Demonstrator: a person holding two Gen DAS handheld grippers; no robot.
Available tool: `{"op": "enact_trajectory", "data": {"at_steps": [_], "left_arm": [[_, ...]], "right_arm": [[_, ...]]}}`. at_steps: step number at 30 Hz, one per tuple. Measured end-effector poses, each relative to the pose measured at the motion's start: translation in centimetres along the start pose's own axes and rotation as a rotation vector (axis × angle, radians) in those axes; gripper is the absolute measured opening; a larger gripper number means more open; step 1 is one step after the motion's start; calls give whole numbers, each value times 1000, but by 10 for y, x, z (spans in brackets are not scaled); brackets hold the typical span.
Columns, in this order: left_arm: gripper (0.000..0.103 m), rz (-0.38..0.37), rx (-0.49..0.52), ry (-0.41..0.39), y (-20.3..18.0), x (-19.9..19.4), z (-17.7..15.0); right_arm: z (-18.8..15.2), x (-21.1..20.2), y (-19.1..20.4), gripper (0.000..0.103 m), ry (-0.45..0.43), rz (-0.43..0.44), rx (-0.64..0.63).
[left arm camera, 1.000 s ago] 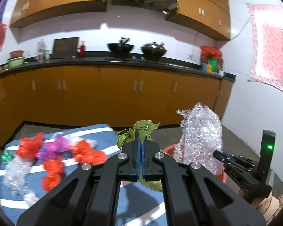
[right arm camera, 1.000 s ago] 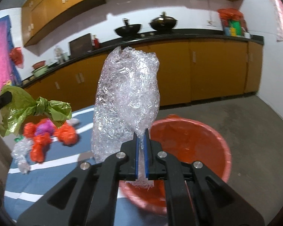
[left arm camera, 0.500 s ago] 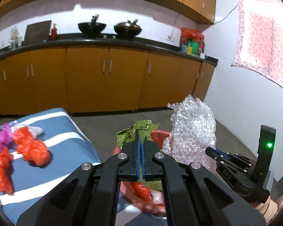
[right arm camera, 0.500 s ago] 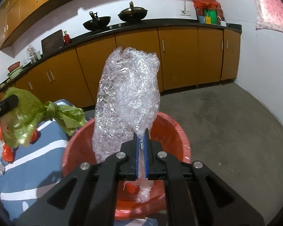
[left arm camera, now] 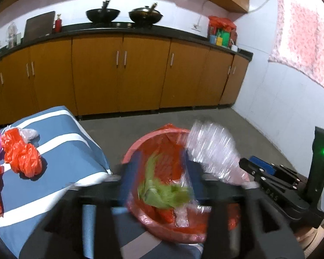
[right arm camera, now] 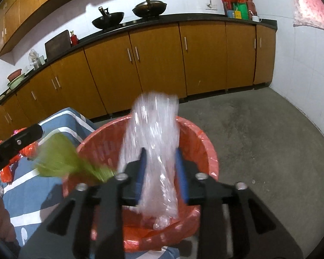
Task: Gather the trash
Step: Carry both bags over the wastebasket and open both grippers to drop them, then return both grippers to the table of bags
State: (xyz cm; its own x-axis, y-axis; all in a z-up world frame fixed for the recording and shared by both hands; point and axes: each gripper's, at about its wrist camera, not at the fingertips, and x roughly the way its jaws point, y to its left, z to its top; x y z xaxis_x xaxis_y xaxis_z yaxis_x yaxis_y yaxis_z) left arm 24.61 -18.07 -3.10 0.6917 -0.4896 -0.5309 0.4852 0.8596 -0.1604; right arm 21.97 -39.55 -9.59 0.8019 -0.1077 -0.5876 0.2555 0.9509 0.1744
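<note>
Opening, both hand-held grippers (left arm camera: 159, 172) (right arm camera: 159, 172) release blurred green bag (left arm camera: 164, 192) and clear wrap (right arm camera: 153, 142).

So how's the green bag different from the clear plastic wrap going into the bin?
The green bag is opaque, small and crumpled low inside the red bin; the clear plastic wrap is see-through, bigger and stands tall above the rim. The green bag is between the left gripper's jaws, the wrap between the right gripper's. Both sets of jaws are opening, and both pieces are motion-blurred.
</note>
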Motion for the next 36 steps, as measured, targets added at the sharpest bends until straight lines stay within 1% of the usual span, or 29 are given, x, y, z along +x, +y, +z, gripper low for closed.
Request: {"op": "enact_trajectory", "data": {"at_steps": [5, 9, 12, 15, 19, 21, 23, 25, 29, 31, 32, 33, 34, 35, 36], "left_arm": [[58, 6, -15, 0, 6, -3, 1], [58, 37, -34, -19, 19, -14, 1], [58, 82, -39, -41, 32, -28, -1], [60, 144, -35, -62, 48, -48, -8], [60, 267, -37, -85, 79, -83, -28], [60, 328, -52, -93, 96, -100, -39], [61, 406, -77, -102, 118, -120, -52], [63, 491, -109, -110, 142, -140, -66], [69, 636, -170, -111, 186, -170, -91], [73, 684, -203, -108, 205, -179, -97], [76, 700, -220, -108, 214, -184, -101], [79, 716, -234, -109, 221, -188, -104], [80, 733, -247, -109, 228, -192, -108], [83, 743, -255, -107, 234, -194, -109], [84, 750, -259, -106, 239, -195, -112]], "right_arm": [[0, -6, 1, 35, -9, -5, 1], [4, -14, 7, 37, -26, -12, -21], [7, -20, 16, 37, -33, 4, -32], [10, -24, 33, 37, -37, 35, -59], [9, -27, 67, 37, -30, 96, -106], [9, -26, 92, 37, -22, 135, -137], [6, -25, 118, 37, -13, 176, -168], [3, -23, 144, 37, -1, 215, -192], [-6, -14, 206, 37, 28, 304, -249], [-11, -5, 238, 37, 47, 339, -279], [-14, -2, 249, 37, 53, 348, -292], [-16, 3, 264, 40, 60, 354, -312], [-18, 7, 273, 47, 62, 354, -325], [-20, 12, 286, 50, 62, 355, -340], [-20, 18, 298, 56, 61, 353, -356]]}}
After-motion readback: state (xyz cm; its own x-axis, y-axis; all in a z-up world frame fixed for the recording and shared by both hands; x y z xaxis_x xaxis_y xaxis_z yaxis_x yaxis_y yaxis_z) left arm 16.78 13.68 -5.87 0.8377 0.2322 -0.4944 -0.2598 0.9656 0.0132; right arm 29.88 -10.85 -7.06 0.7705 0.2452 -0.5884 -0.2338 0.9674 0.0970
